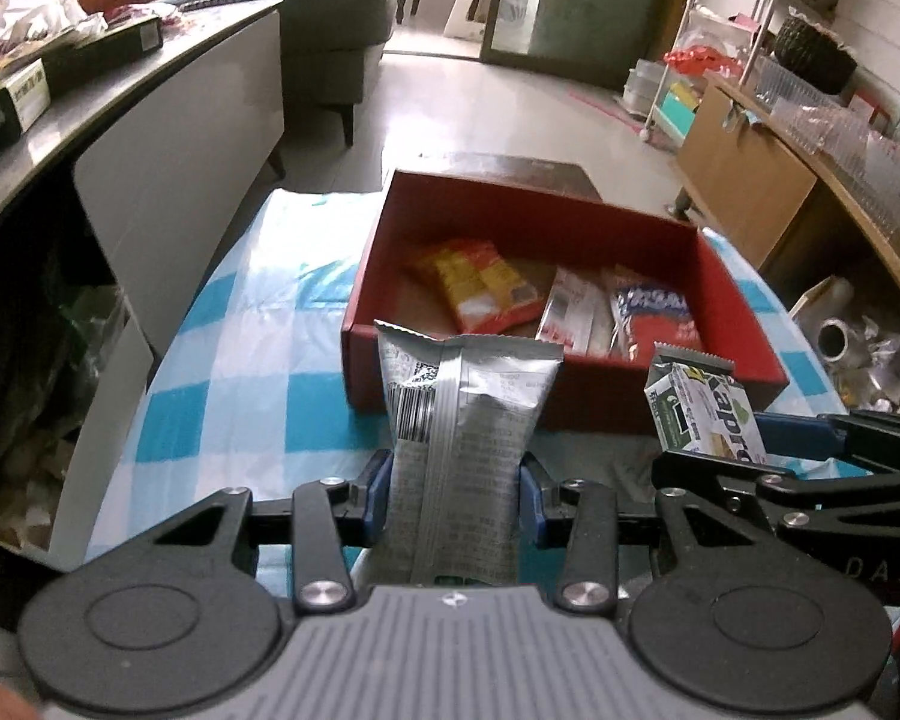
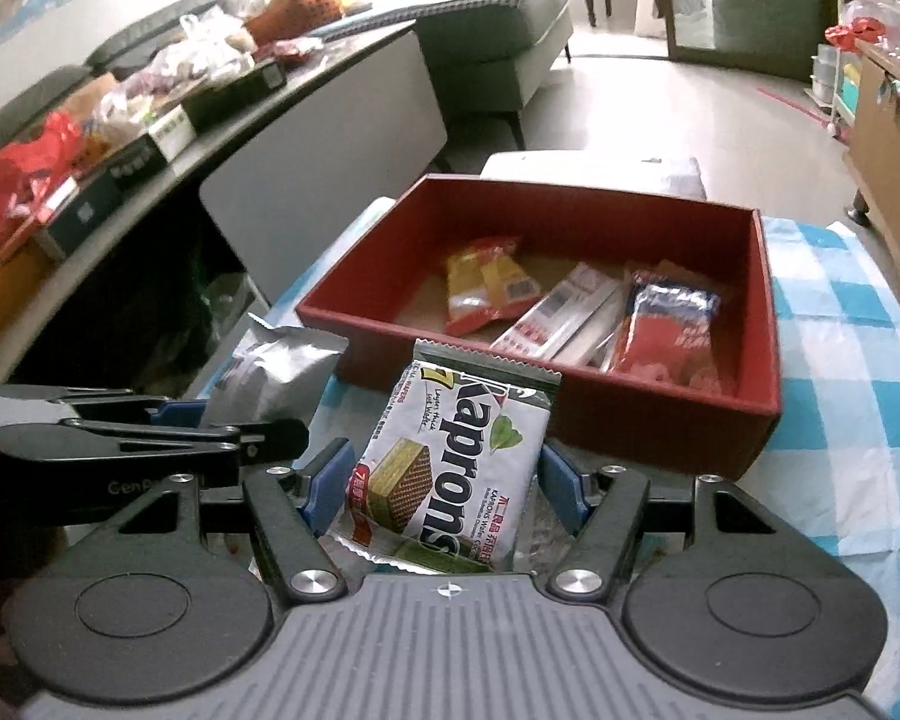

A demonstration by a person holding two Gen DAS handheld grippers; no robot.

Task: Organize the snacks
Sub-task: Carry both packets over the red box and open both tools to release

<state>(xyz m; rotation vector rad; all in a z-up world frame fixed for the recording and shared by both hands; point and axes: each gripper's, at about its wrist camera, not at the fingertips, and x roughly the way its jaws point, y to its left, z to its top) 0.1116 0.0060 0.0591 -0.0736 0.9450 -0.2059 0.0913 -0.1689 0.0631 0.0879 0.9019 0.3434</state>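
My left fingers (image 1: 455, 489) are clamped on a silver foil packet (image 1: 459, 420), pinching it low on its body so the crimped top stands up and forward, toward the red box (image 1: 744, 330). I hold it by the sides, where the blue pads press the foil in a little, because that leaves the free end ready to go over the near wall first. My right fingers (image 2: 444, 483) grip a Kaprons wafer pack (image 2: 450, 468) the same way, at its two long edges, and stand wider because this pack is broader. Both packets hang in the air just short of the box, side by side, the two hands close together.

The silver packet is puffy and wrinkled, with a barcode and a seam down the back facing me. The wafer pack is flat, white and green, with a picture of a layered wafer and a leaf.

The box sits on the checked blue and white cloth (image 2: 840, 360) over the surface. Inside it lie a yellow and orange packet (image 2: 486, 282), a long white and red wrapper (image 2: 561, 315) and a red and blue bag (image 2: 666, 324), with bare floor at the left, where I judge my two could go.
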